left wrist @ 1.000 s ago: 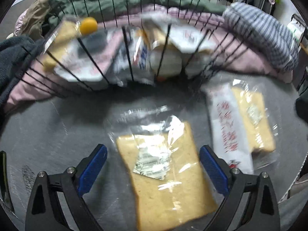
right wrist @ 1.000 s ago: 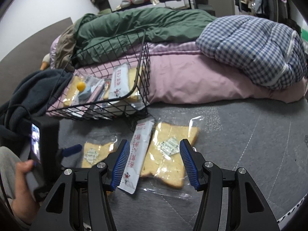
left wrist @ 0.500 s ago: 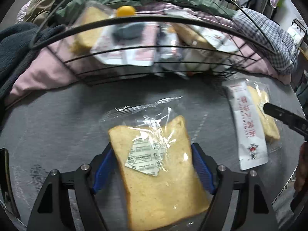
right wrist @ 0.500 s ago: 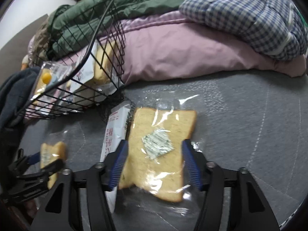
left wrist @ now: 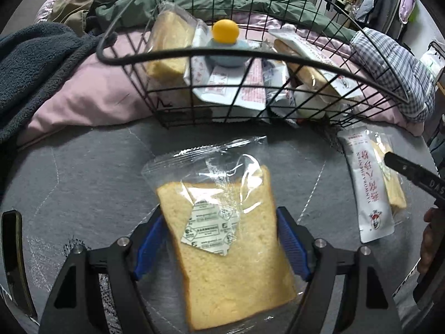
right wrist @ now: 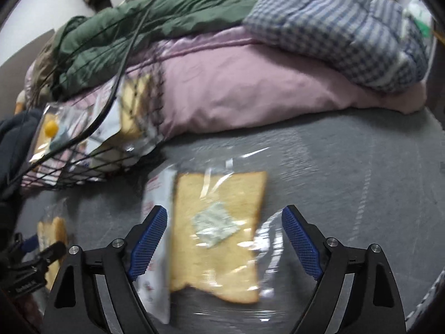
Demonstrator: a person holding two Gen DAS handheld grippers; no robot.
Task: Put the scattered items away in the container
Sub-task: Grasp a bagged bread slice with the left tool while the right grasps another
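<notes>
In the lower middle of the left wrist view, the left gripper (left wrist: pixel 221 246) has its blue pads pressed against both sides of a bagged bread slice (left wrist: pixel 222 253), holding it above the grey mat (left wrist: pixel 83 183). Across the top of that frame stands the wire basket (left wrist: pixel 250 55), already filled with wrapped snacks, another bread slice and a small yellow ball (left wrist: pixel 225 31) perched on a pale blue thing. At the right edge lies a white sachet (left wrist: pixel 367 186) on the mat, overlapping a second bagged bread slice (left wrist: pixel 392 183). In the right wrist view, the right gripper (right wrist: pixel 225 239) is spread wide at the lower middle, its fingers on either side of that second bread slice (right wrist: pixel 219 233), not touching the bread, with the white sachet (right wrist: pixel 157 239) under the left finger. The basket (right wrist: pixel 91 144) sits at the left of this frame, against the pink bedding (right wrist: pixel 250 89).
</notes>
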